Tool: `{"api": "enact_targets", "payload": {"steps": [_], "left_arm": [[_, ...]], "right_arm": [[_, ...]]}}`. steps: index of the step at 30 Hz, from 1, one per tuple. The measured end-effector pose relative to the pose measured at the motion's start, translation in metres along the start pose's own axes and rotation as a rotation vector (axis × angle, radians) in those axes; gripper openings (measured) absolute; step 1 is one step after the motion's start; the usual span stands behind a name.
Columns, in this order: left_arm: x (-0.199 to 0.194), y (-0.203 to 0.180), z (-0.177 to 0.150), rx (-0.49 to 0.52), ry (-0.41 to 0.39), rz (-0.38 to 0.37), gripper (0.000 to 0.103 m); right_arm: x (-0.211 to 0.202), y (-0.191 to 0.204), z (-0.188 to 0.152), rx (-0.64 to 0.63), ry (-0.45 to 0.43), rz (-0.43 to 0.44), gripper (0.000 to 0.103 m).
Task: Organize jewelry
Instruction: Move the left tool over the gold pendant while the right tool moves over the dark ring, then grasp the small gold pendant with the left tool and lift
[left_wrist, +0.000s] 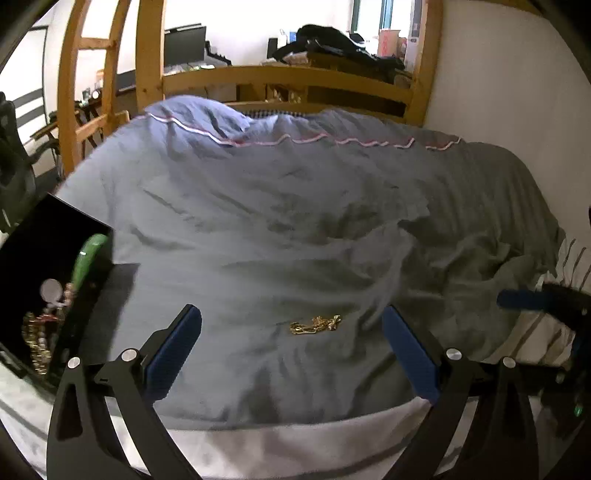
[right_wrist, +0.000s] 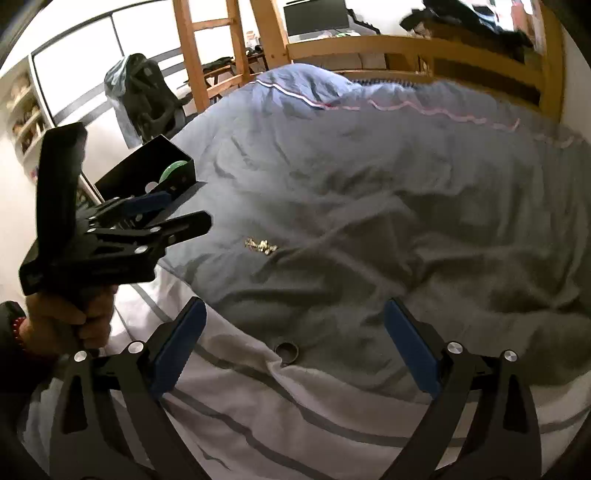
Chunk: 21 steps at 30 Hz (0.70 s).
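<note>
Both my left gripper (left_wrist: 291, 343) and right gripper (right_wrist: 295, 343) gape wide, empty. The tangled gold chain (left_wrist: 315, 325) lies on the grey-blue duvet (left_wrist: 277, 221), right of the black jewelry box (left_wrist: 44, 258).

The duvet (left_wrist: 295, 221) around the chain (left_wrist: 316, 325) lies bare, so the way down to it is open on every side. The black box (left_wrist: 48, 251) walls off the bed's left edge, and the left claw (right_wrist: 184, 210) hangs just before it. A ring (right_wrist: 287, 352) lies alone near the duvet's hem.
</note>
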<state>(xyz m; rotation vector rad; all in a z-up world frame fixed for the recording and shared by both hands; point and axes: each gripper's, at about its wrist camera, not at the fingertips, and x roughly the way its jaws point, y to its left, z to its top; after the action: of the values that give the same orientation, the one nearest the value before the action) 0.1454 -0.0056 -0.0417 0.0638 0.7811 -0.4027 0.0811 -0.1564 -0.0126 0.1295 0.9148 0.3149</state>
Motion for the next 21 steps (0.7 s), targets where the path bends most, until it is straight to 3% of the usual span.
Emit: {"api": "enact_targets", "payload": {"steps": [1,3,9,16,18,20,21], "left_arm": [[0.004,0.000,0.000,-0.002,0.005,-0.016,0.096],[0.011,0.000,0.001,-0.002,0.013,-0.033,0.087],[0.045,-0.002,0.002,0.009,0.066,-0.090,0.076],[0.074,-0.024,-0.005,0.112,0.132,-0.075,0.064],[0.083,-0.025,-0.009,0.123,0.170,-0.047,0.050],[0.084,-0.022,-0.010,0.112,0.183,-0.046,0.043],[0.083,-0.020,-0.010,0.104,0.186,-0.050,0.029]], "right_arm": [[0.006,0.000,-0.004,-0.009,0.021,0.001,0.094],[0.015,0.003,-0.010,-0.040,0.062,0.002,0.080],[0.048,0.015,-0.022,-0.121,0.177,0.006,0.062],[0.066,0.013,-0.026,-0.124,0.233,-0.026,0.056],[0.066,0.011,-0.027,-0.121,0.236,-0.031,0.047],[0.065,0.010,-0.026,-0.111,0.229,-0.017,0.039],[0.065,0.010,-0.025,-0.111,0.227,-0.014,0.034]]}}
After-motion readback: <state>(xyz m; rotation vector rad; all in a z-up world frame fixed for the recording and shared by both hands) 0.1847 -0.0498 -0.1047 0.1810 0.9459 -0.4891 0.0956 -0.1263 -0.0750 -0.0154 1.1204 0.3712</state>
